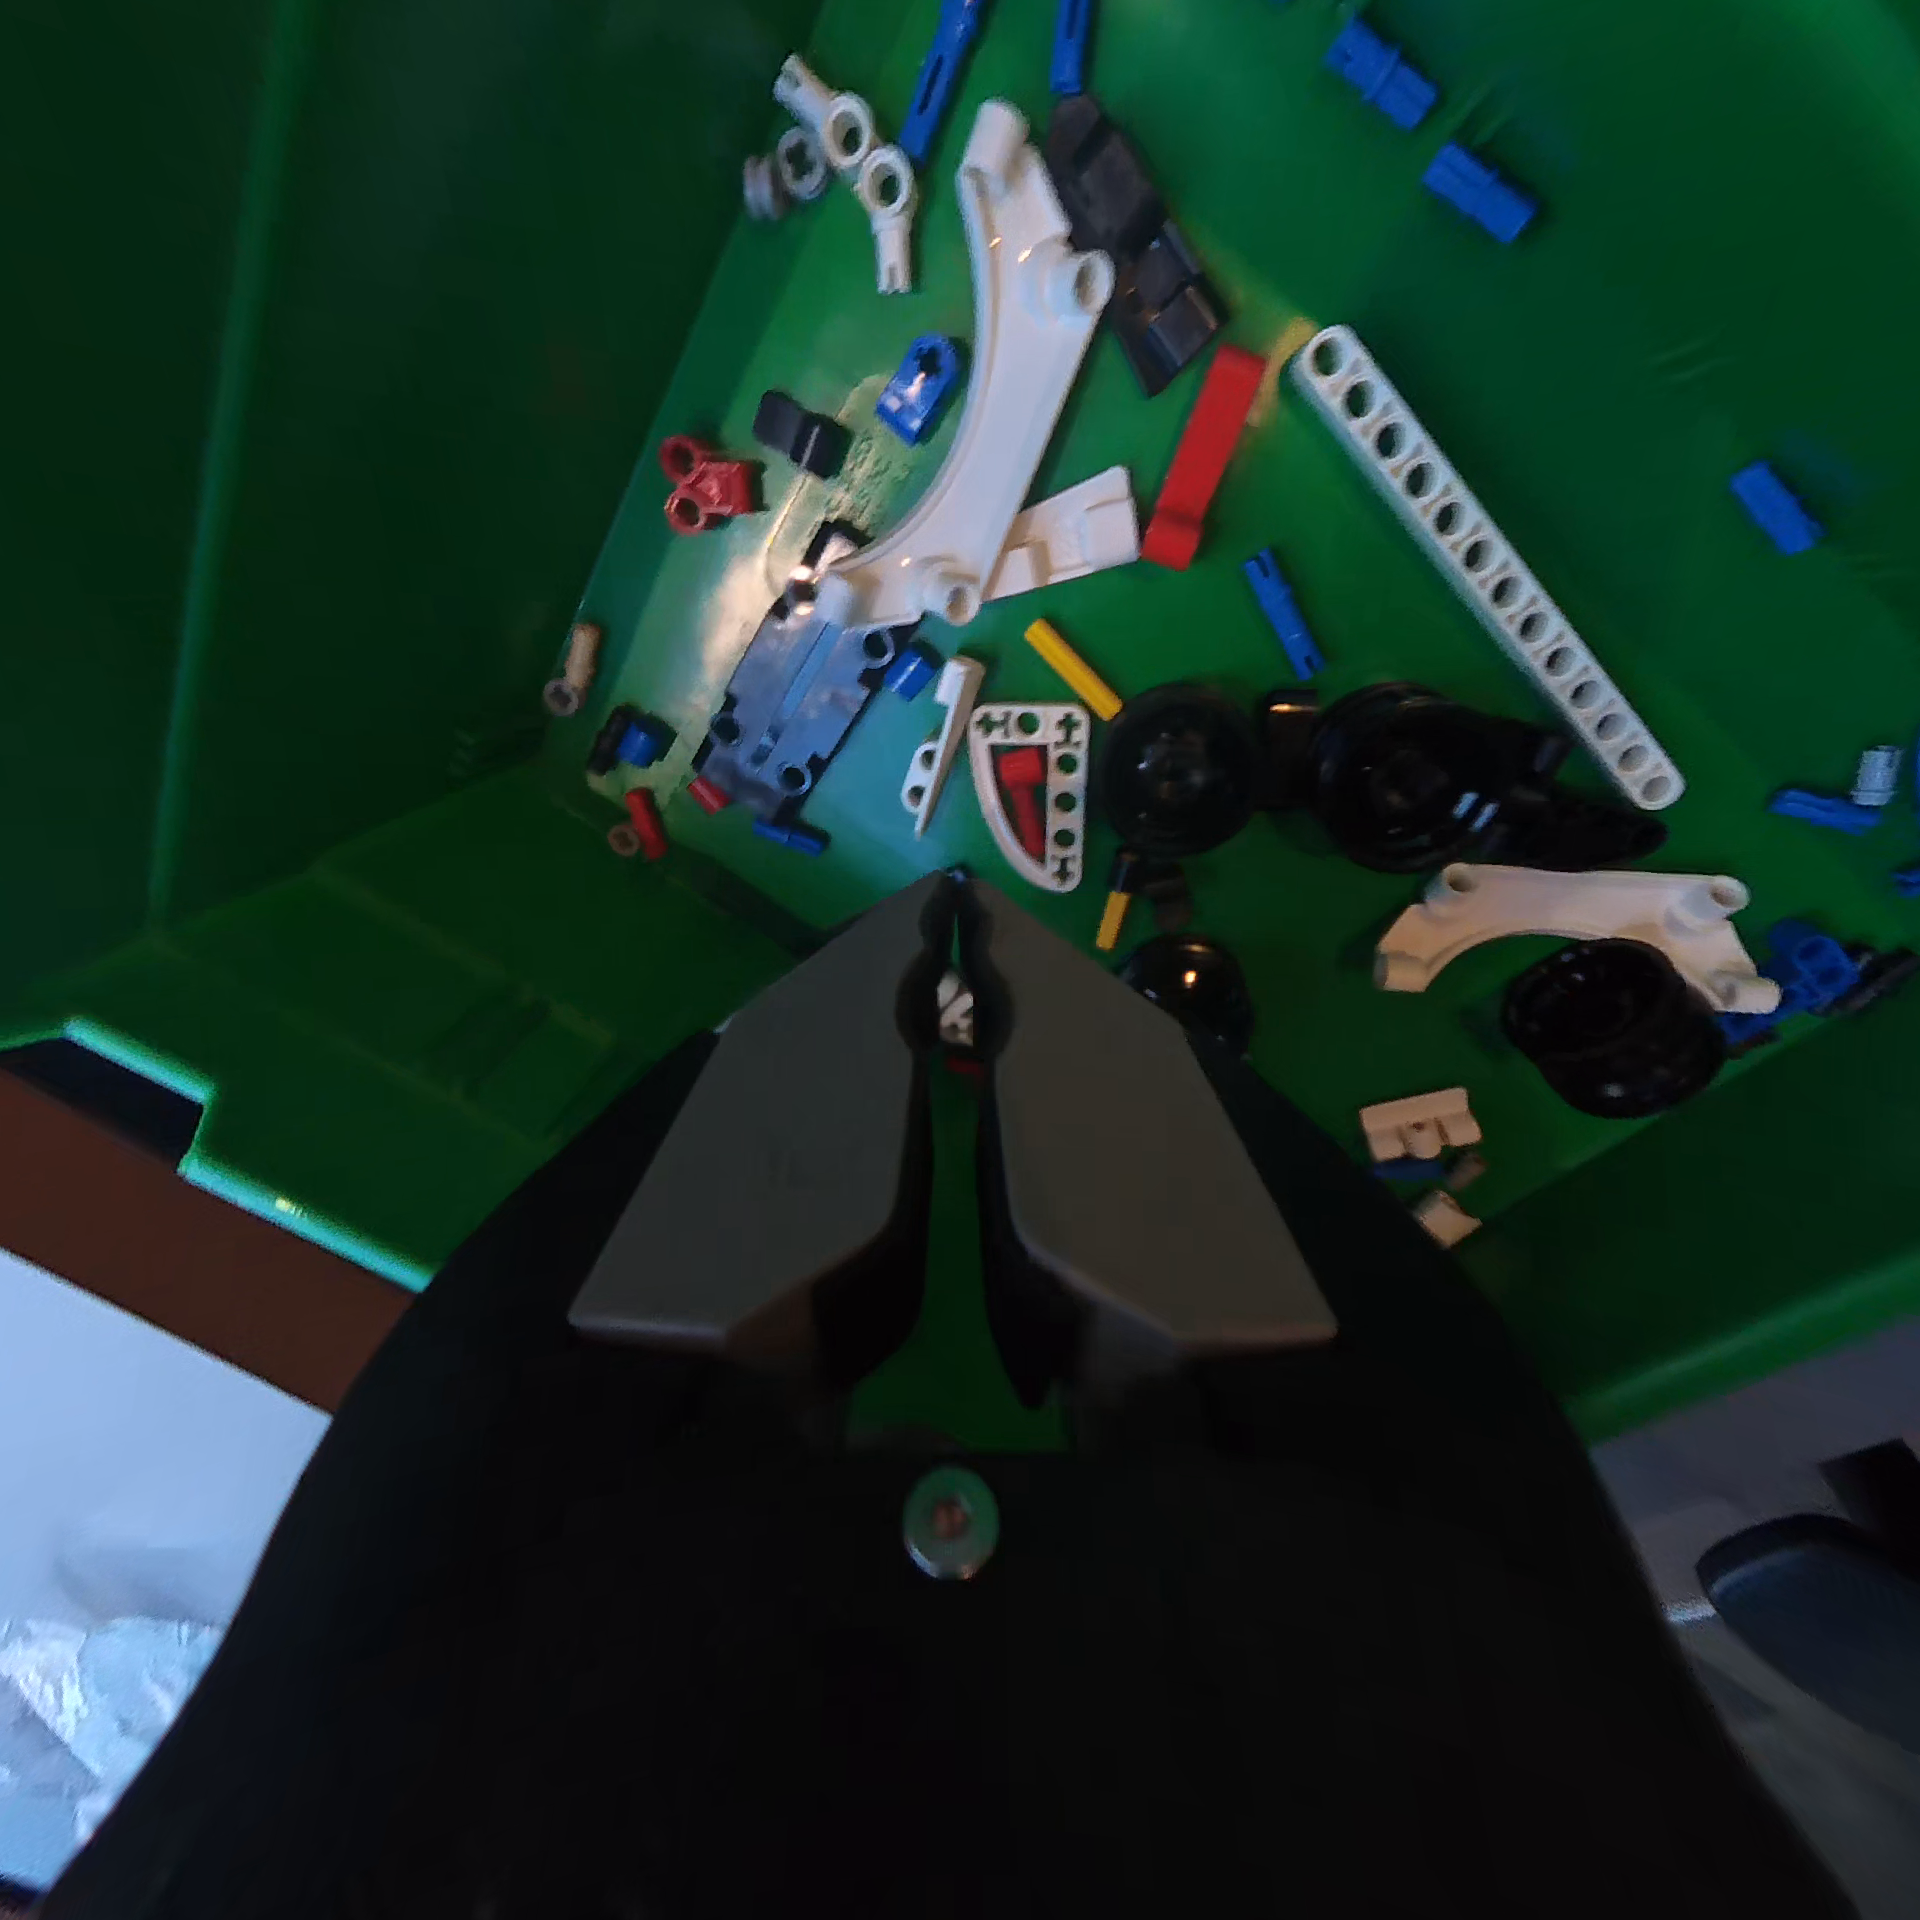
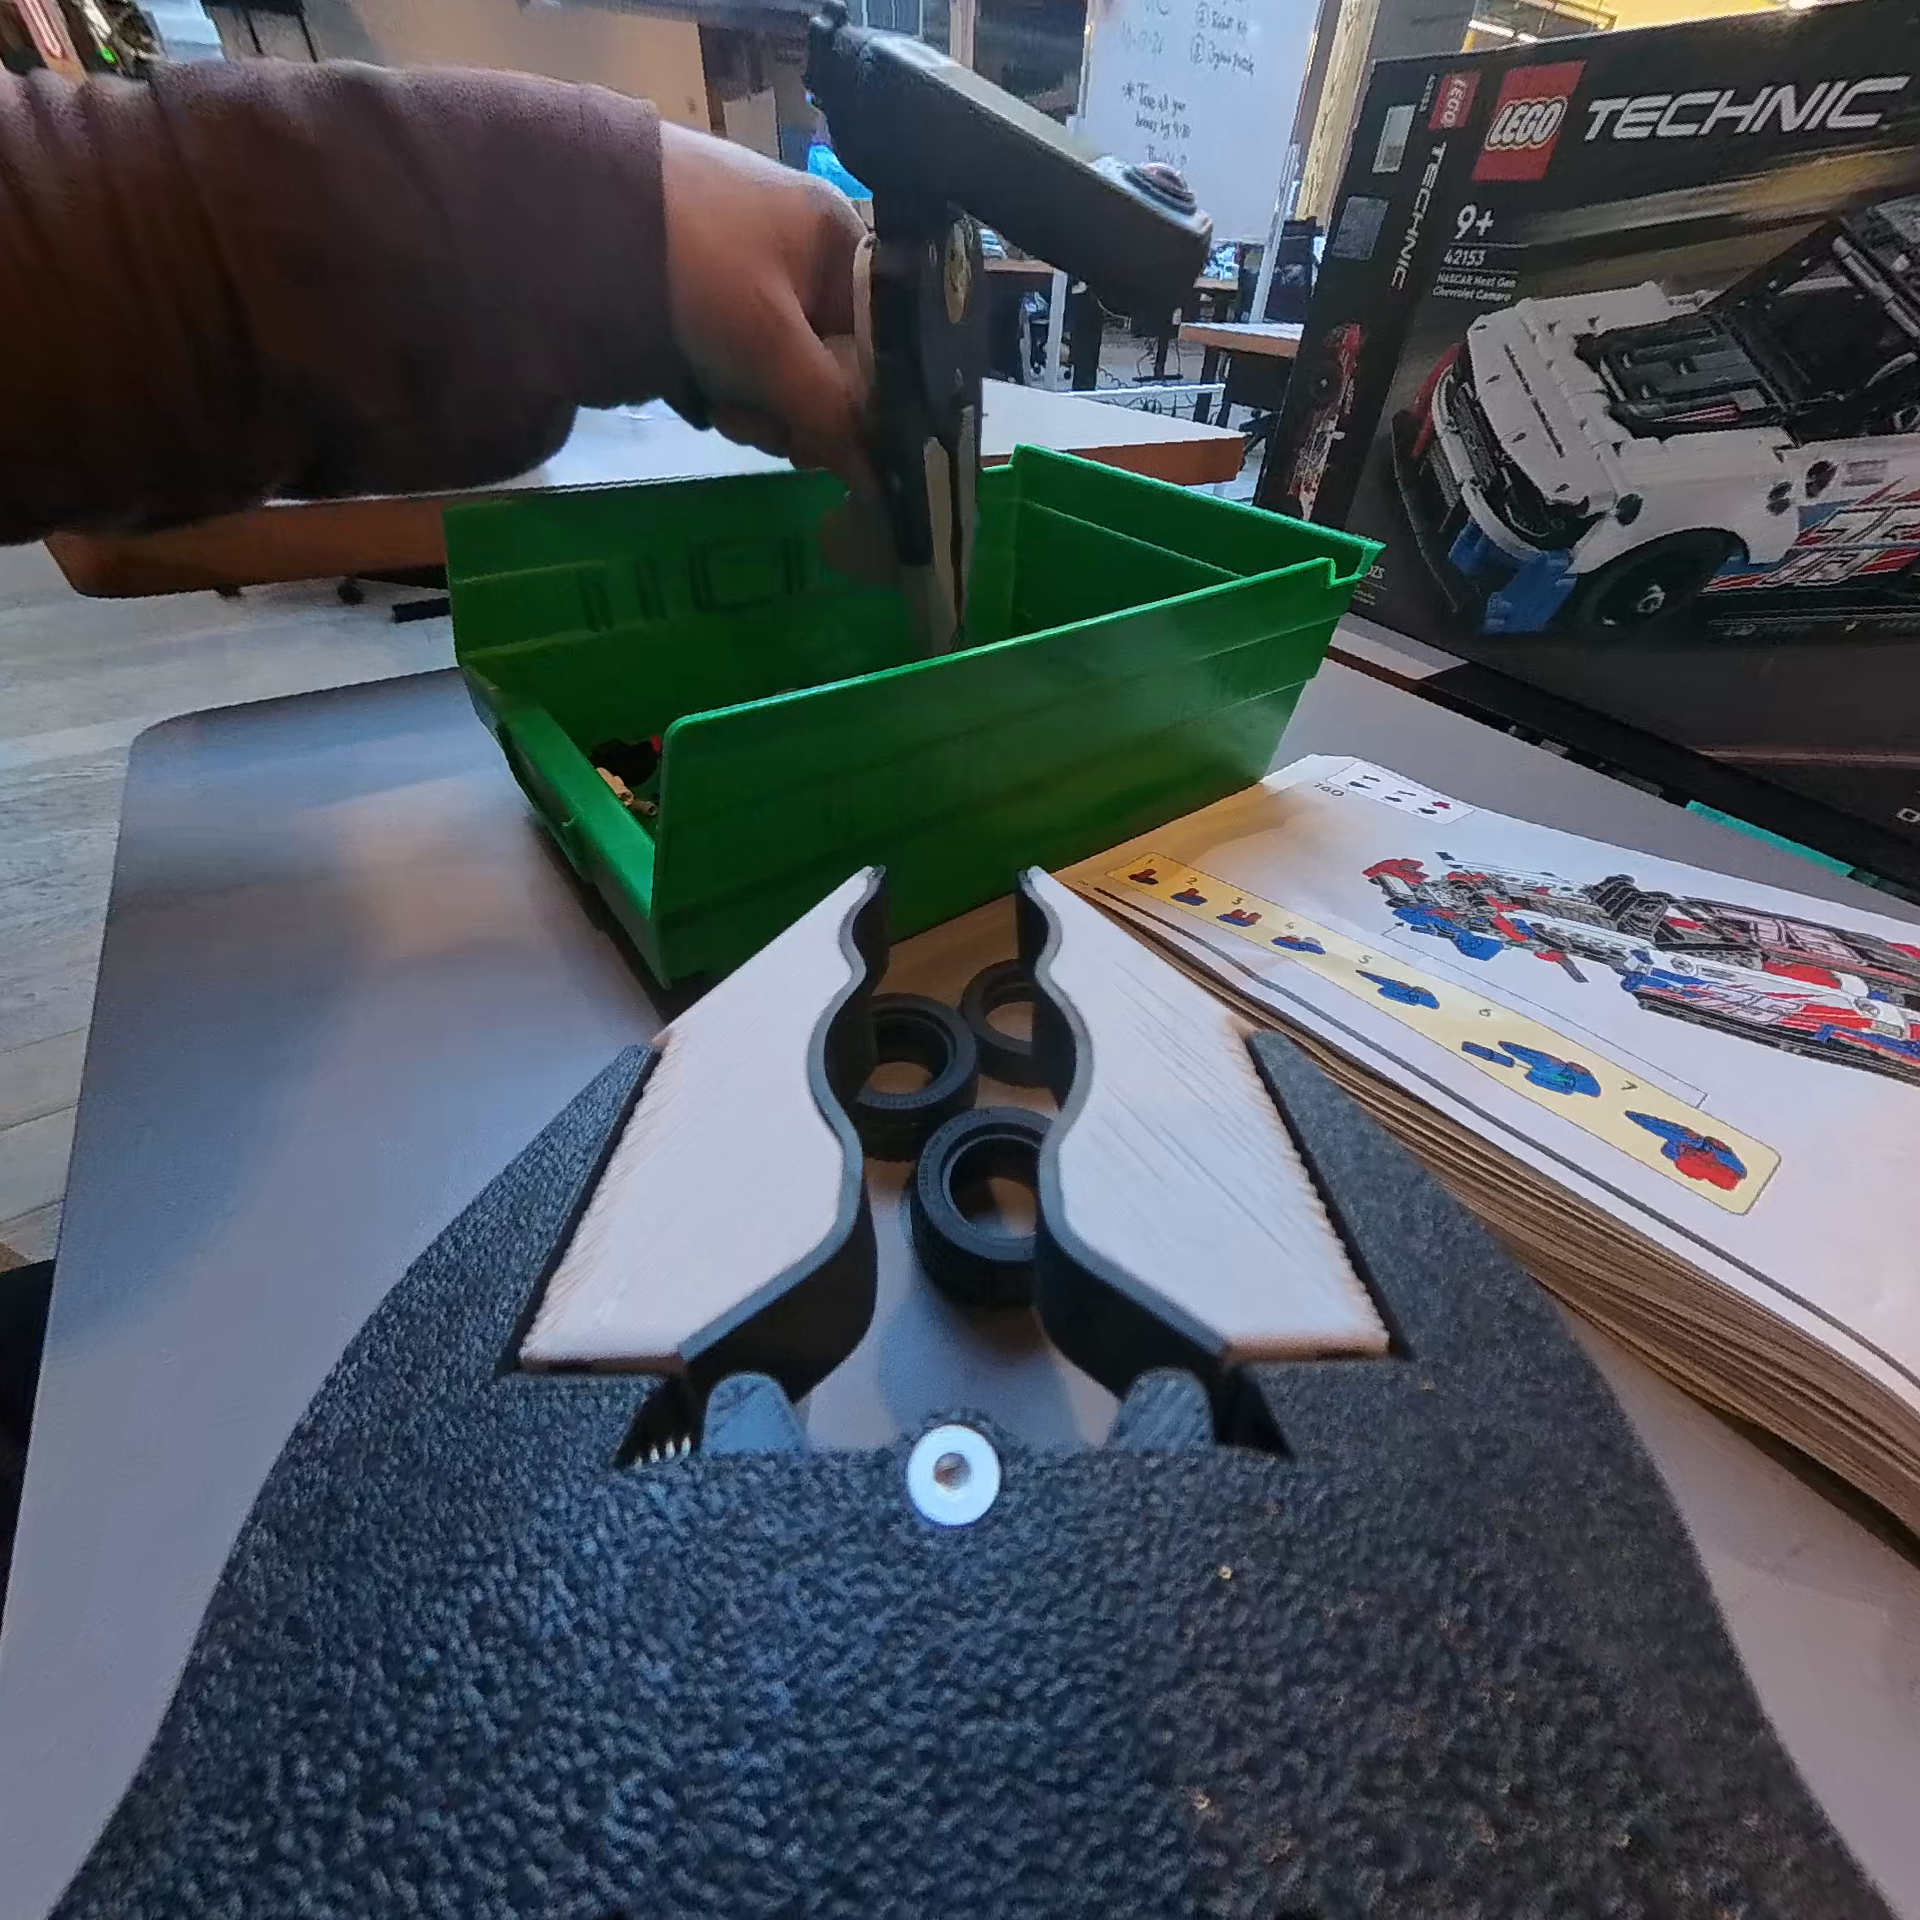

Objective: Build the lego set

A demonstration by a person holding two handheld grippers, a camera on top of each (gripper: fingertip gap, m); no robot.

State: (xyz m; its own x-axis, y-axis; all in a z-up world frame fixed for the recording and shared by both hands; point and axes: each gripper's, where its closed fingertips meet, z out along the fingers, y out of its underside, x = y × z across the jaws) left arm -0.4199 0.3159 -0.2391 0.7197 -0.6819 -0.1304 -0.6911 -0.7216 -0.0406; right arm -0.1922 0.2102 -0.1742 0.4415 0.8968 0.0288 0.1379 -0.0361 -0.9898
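Your left gripper (image 1: 954,883), clenched and seemingly empty, searches the green bin (image 2: 935,727); next, spread it over a piece while your released right gripper (image 2: 951,888) waits above the tyres (image 2: 982,1195).

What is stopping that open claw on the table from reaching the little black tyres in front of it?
Nothing visible. The right gripper is open, and the three black tyres lie on the bare table right between and below its fingers. The green bin stands beyond them, the instruction booklet off to the side.
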